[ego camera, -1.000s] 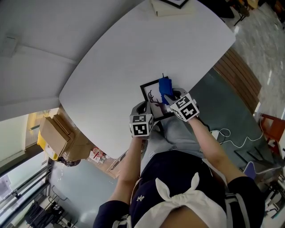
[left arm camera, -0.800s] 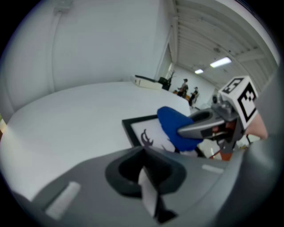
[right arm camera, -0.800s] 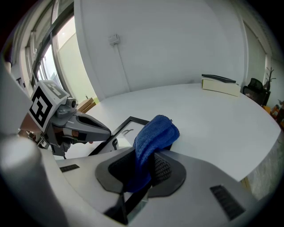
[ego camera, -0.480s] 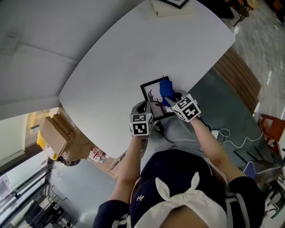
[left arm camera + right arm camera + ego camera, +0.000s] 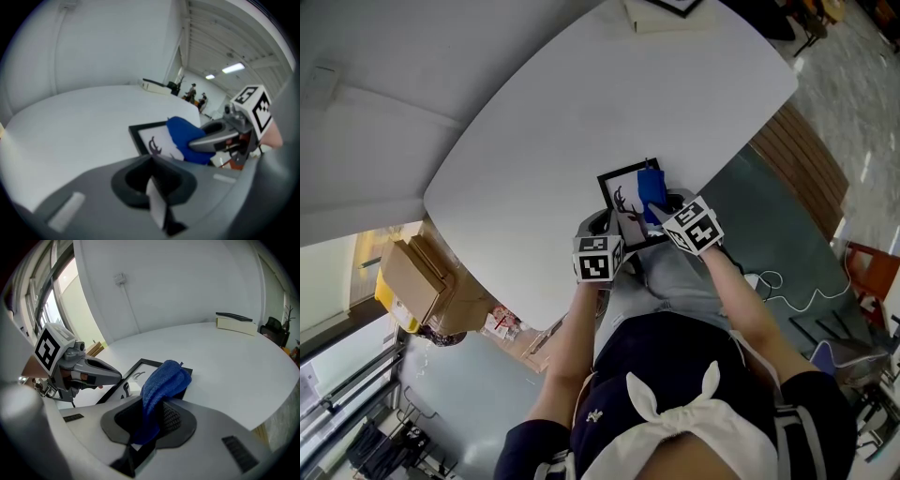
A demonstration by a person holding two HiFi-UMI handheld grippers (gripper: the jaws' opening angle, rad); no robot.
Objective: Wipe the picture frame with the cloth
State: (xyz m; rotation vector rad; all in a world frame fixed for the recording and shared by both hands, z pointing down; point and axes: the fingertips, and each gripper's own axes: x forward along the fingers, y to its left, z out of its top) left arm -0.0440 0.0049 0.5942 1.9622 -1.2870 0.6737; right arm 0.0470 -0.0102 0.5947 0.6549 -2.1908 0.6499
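While my right gripper (image 5: 151, 423) is clamped on the near end of the blue cloth (image 5: 164, 380), the cloth's free end lies folded over on the picture frame (image 5: 625, 202).

Cloth: I log it covering the right part of the frame and reaching the far right corner.

Picture frame: black border, white picture with a dark antlered figure (image 5: 153, 145). It sits at the near edge of the white table (image 5: 581, 103).

Left gripper (image 5: 157, 197): jaws brought together on a thin white-and-black edge, which I read as the frame's near left corner. My right gripper view shows its jaw tips against the frame's left side.

Grippers together: close side by side, the left one at the frame's near left, the right one at its near right.

Other items: a flat white box (image 5: 661, 14) with a dark top at the table's far edge, well apart from the frame. Cardboard boxes (image 5: 417, 281) on the floor left of the table.
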